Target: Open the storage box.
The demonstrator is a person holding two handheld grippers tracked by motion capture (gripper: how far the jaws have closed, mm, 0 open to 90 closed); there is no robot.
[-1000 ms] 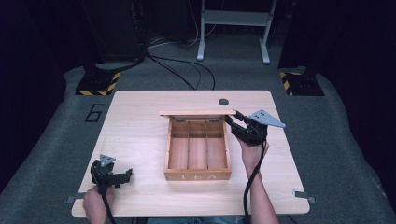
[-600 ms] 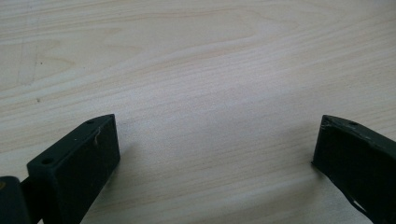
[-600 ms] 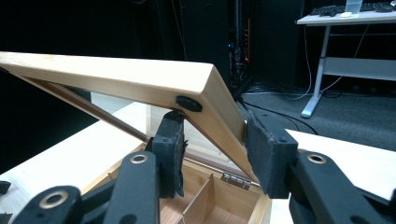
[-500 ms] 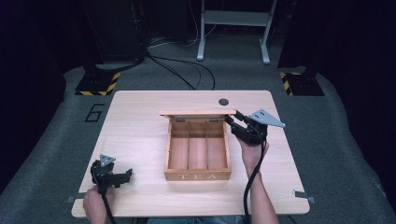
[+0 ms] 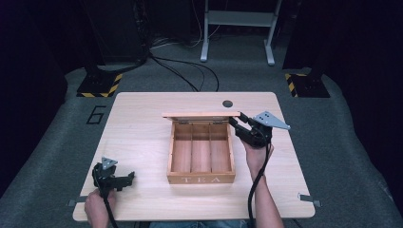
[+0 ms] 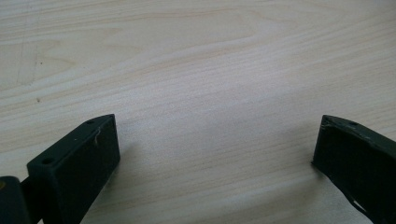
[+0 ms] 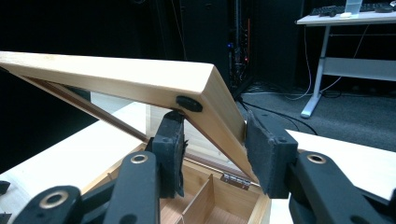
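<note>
A wooden tea box point(image 5: 201, 154) with three bare compartments stands mid-table, the word TEA on its front wall. Its lid point(image 5: 199, 114) is raised on the back hinges and stands tilted up. My right gripper point(image 5: 236, 119) is shut on the lid's right end. In the right gripper view the lid point(image 7: 116, 77) runs between the jaws of the right gripper point(image 7: 212, 144), with a padded fingertip point(image 7: 261, 149) against its outer face. My left gripper point(image 5: 128, 178) rests low near the table's front left, apart from the box. There the left gripper point(image 6: 217, 140) stands open over bare wood.
A small black round disc point(image 5: 227, 103) sits on the table point(image 5: 142, 128) behind the box. On the floor beyond are stands with yellow-black striped bases point(image 5: 100, 84), cables point(image 5: 190, 76) and a white desk frame point(image 5: 237, 33).
</note>
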